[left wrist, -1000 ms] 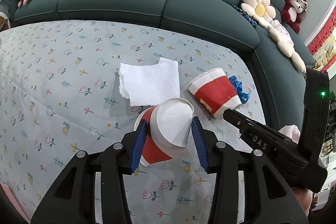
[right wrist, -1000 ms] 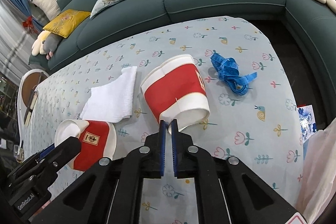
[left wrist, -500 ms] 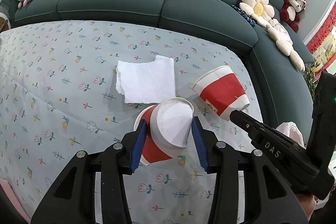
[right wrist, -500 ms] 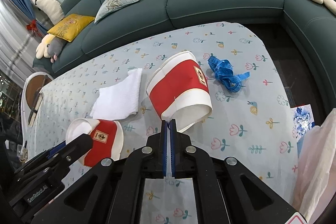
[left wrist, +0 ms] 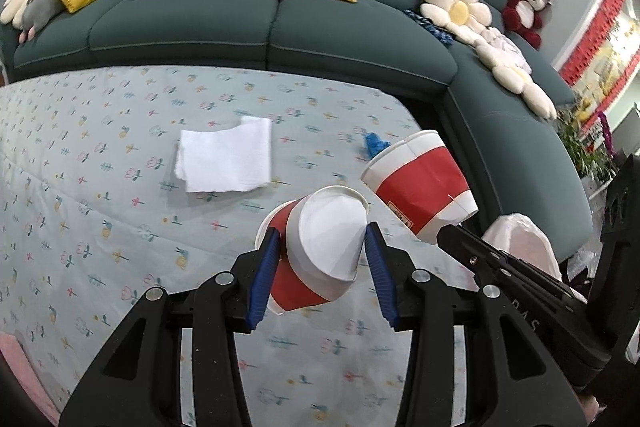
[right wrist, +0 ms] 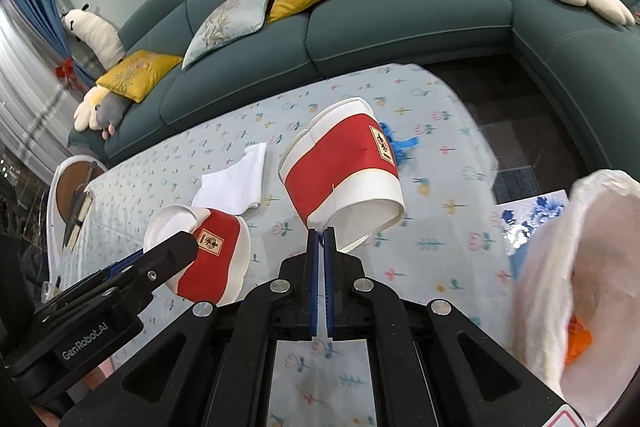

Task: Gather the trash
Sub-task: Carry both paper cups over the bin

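Red-and-white paper cup, squashed, is held across its body between the blue pads of the left gripper; it is carried clear of the table, base end toward the camera. The jaws stand partly apart, pressed on the cup's sides.

Second cup, same red band and white rims, is pinched by its rim wall in the right gripper, whose jaws are closed almost pad to pad on the thin paper. It is held tilted above the cloth, mouth toward the camera in the right wrist view. In the left wrist view it is seen just right of the first cup, the two apart.

White napkin is laid flat on the tablecloth, beyond both cups, untouched.

Blue scrap, crumpled, is seen on the cloth behind the second cup, partly hidden by it.

Tablecloth is pale blue with a small flower print.

White bag is seen at the right edge of the right wrist view, mouth open, with something orange inside.

Teal sofa is set behind the table, with yellow and grey cushions and flower-shaped pillows.
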A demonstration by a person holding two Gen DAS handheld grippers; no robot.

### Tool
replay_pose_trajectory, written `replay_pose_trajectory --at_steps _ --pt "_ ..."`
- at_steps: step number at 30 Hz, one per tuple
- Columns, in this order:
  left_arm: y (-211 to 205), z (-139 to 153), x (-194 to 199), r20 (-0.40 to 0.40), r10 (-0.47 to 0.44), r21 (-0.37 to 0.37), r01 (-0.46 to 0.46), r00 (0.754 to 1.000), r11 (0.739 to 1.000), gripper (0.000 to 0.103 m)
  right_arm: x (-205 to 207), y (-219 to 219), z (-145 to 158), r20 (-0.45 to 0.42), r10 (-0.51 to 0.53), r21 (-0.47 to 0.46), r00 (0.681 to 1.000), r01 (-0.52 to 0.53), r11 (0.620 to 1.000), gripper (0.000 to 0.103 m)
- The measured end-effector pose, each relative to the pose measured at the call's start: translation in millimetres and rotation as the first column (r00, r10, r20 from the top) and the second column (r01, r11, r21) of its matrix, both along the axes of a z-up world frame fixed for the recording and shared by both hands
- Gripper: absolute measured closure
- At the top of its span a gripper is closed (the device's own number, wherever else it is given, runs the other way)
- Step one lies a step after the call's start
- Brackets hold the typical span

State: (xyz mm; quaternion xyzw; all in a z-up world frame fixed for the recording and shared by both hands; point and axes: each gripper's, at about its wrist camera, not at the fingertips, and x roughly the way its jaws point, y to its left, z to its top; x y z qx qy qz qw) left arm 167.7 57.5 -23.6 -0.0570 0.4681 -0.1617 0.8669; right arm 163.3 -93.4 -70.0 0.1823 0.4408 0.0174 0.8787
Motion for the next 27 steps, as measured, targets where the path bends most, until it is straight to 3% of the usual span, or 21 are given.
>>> replay_pose_trajectory --at_steps 15,27 --pt "-93 34 -61 0.058 -0.175 -0.001 0.176 0.983 0.984 0.061 -93 -88 23 0.048 -0.185 -0.005 0.982 0.185 0.983 0.1" --pt "-191 42 -99 0.06 -0.363 -0.006 0.364 0.93 0.931 0.061 -159 -164 9 0.025 -0.341 0.011 0.94 0.341 0.94 0.1"
